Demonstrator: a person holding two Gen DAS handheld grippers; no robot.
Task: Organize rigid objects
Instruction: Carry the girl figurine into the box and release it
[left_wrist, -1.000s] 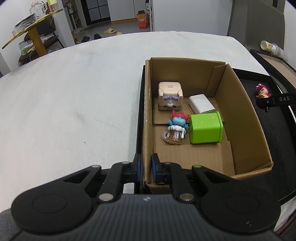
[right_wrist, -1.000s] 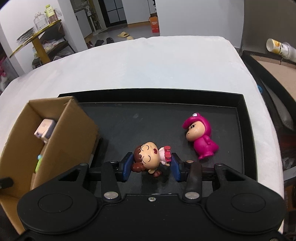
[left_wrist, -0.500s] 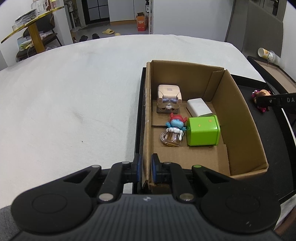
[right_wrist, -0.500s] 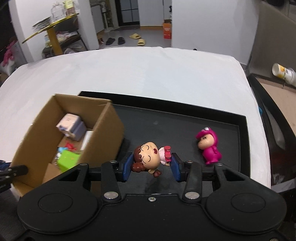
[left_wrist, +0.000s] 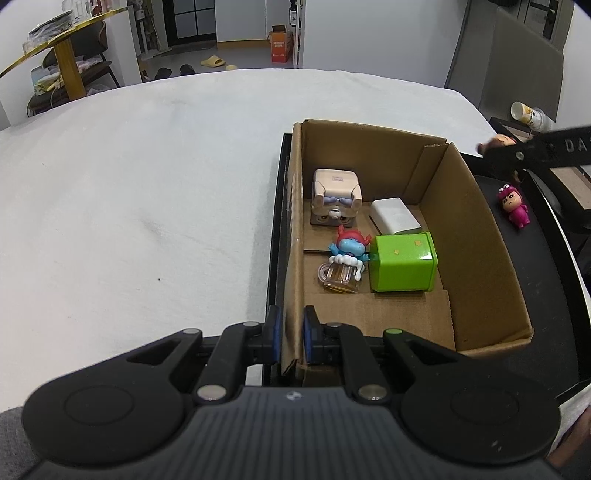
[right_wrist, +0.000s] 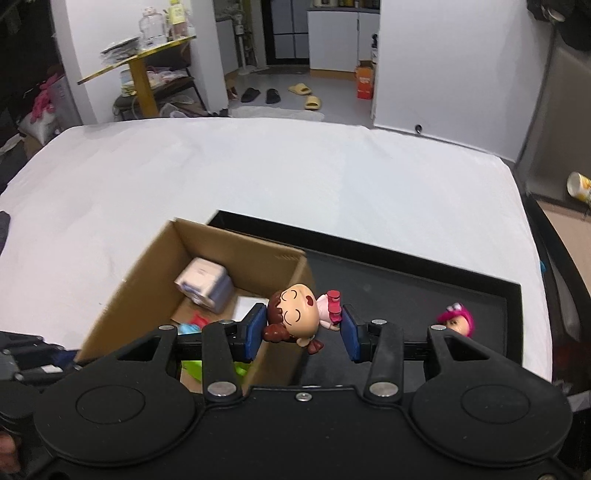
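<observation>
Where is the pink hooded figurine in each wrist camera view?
Left wrist view: the pink hooded figurine lies at the right edge on the black tray, right of the cardboard box.
Right wrist view: the figurine peeks above the right tool's frame, lower right.
Shared landmark: the cardboard box.

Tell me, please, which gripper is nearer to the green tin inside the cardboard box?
Left. The left gripper is clamped on the near wall of the cardboard box holding the green tin; the right gripper hovers above the box's far right edge, holding a doll.
</observation>
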